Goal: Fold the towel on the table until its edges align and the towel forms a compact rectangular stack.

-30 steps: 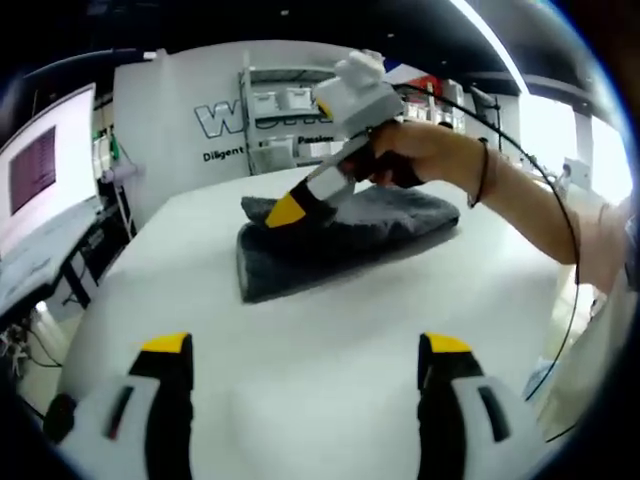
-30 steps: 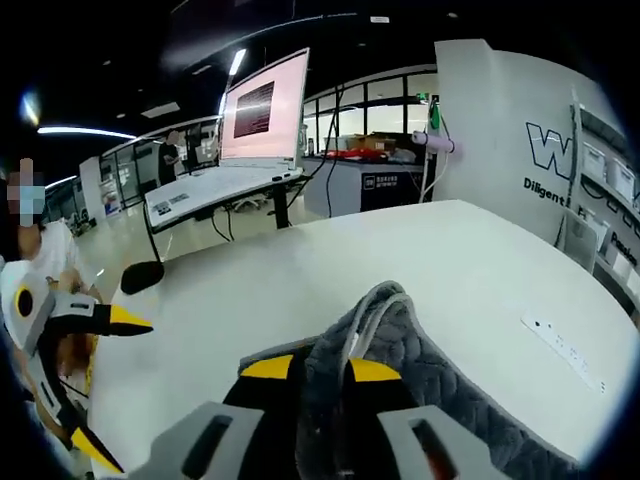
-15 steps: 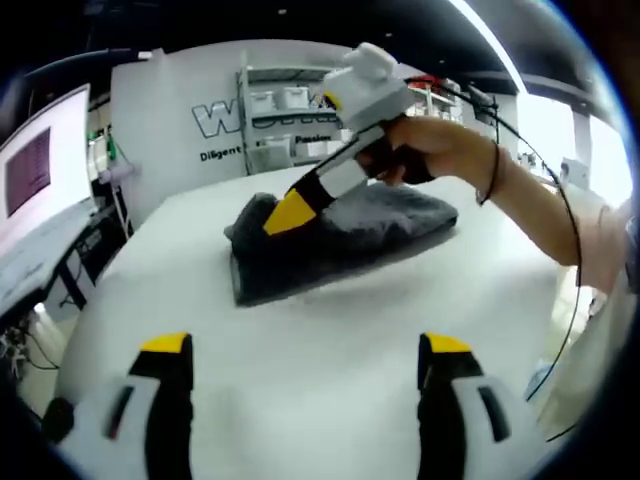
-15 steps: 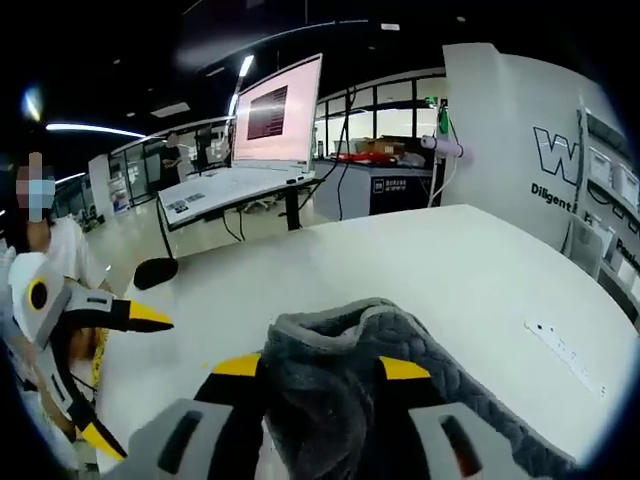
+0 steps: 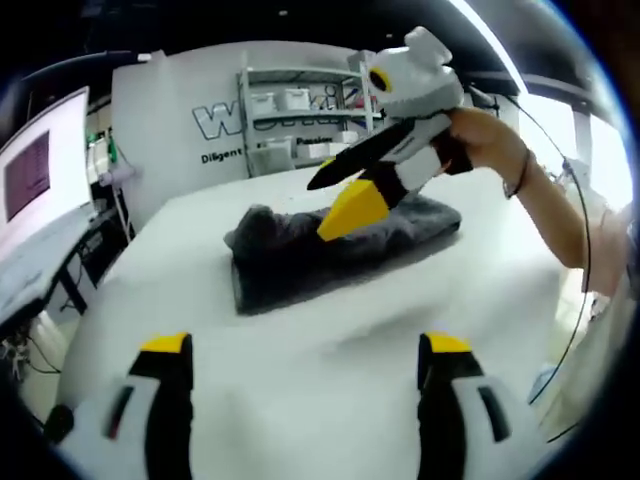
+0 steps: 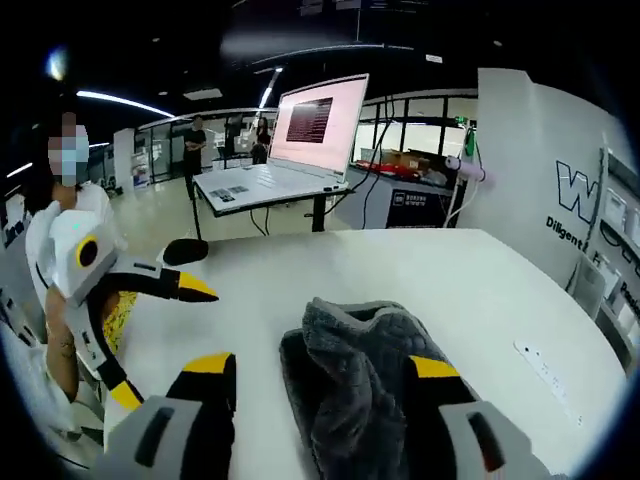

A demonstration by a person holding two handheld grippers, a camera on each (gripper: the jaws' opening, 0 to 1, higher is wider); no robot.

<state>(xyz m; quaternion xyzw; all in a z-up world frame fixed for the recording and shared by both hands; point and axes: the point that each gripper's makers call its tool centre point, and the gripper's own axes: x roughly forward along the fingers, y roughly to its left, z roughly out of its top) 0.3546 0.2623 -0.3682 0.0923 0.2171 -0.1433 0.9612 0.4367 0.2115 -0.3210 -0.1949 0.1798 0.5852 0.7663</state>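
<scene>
I saw the quilted grey towel (image 5: 330,245) bunched lengthwise on the white counter (image 5: 300,350) — both claws, left (image 5: 305,345) and right (image 6: 320,362), stood apart, empty.

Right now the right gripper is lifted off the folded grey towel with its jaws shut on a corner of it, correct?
Not quite. The right gripper is lifted above the folded grey towel, but its jaws are open and hold nothing; the towel lies free on the white table. The left gripper view shows it.
</scene>
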